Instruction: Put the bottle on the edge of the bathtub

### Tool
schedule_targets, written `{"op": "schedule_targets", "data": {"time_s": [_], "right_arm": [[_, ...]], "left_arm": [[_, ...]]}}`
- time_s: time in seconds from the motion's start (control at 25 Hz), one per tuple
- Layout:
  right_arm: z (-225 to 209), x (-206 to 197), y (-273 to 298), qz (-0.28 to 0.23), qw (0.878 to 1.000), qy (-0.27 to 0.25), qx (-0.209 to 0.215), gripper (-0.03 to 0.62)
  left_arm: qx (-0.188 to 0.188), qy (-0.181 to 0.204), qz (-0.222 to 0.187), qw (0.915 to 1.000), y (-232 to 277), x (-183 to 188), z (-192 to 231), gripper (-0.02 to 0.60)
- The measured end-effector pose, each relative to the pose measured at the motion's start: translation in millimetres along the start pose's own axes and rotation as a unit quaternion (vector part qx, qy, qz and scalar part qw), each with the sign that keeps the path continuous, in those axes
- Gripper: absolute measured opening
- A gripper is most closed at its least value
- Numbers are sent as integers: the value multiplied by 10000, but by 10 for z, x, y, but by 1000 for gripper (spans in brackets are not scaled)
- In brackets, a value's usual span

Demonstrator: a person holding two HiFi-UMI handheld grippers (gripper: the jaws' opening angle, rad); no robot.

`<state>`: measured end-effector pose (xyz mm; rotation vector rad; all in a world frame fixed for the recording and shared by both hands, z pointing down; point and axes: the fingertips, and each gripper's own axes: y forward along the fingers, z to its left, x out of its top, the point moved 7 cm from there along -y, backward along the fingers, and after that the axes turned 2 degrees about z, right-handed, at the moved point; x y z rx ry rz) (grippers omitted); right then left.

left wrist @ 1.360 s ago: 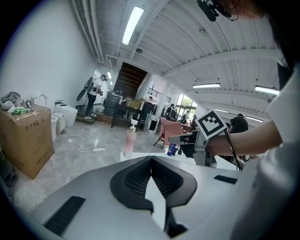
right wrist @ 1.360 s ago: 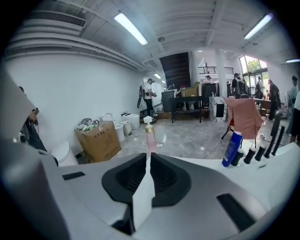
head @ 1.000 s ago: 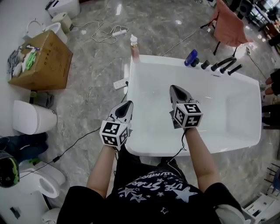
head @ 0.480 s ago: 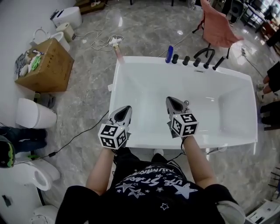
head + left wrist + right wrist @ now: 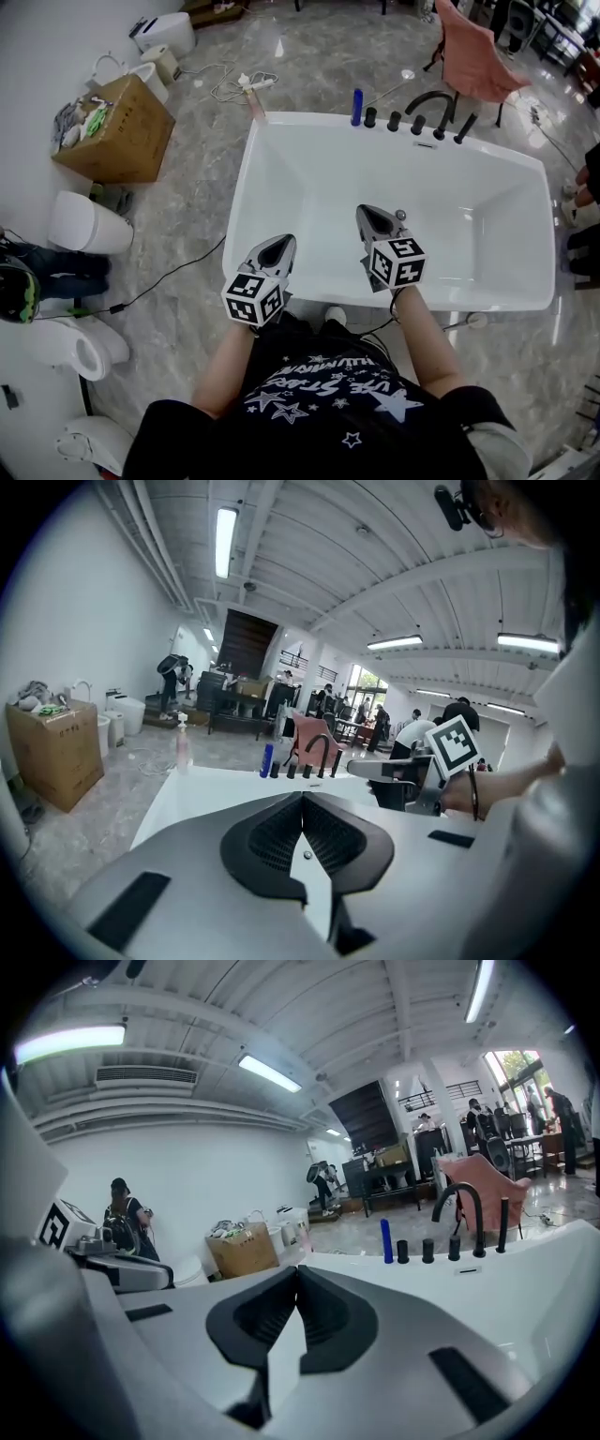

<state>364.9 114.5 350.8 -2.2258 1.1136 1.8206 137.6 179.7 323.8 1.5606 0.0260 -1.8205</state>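
The left gripper (image 5: pixel 302 797) has its jaws pressed together with nothing between them; the right gripper (image 5: pixel 298 1269) is likewise closed tip to tip and empty. Both are held side by side, a little apart, at the near side of the white bathtub (image 5: pixel 309 119); the left one hangs over the near left corner of the rim, the right one over the basin just inside the near rim; each points toward the far rim.

The pink bottle (image 5: pixel 255 106) stands upright on the far left corner of the tub's edge, well ahead of the left gripper and slightly to its left; no jaw touches it. The blue bottle (image 5: pixel 356 106) stands upright on the far rim, straight ahead of the right gripper and well apart from it. Just to the right of the blue bottle, a row of black tap fittings (image 5: pixel 418 122) runs along the same rim, ahead and to the right of the right gripper.

In the left gripper view, the right gripper's marker cube (image 5: pixel 457 745) shows close on the right. A cardboard box (image 5: pixel 117 131) sits on the marble floor far to the left of the left gripper; a pink chair (image 5: pixel 476 56) stands beyond the tub, ahead and right of the right gripper.
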Motion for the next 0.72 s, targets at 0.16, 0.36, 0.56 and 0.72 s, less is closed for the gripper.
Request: {"op": "schedule_targets", "data": {"time_s": [0.16, 0.36, 0.56, 0.72], "right_arm": [[12, 18, -47, 54, 9999, -97, 124, 14], [83, -95, -141, 264, 9992, -263, 161, 14], [166, -179, -231, 382, 9985, -350, 146, 14], [329, -245, -281, 405, 9986, -310, 117, 14]], "left_arm": [[0, -109, 125, 9999, -101, -150, -91, 17], [104, -282, -3, 9995, -175, -261, -119, 17], [184, -263, -219, 9992, -316, -264, -192, 17], [200, -223, -276, 9992, -542, -314, -174, 17]]}}
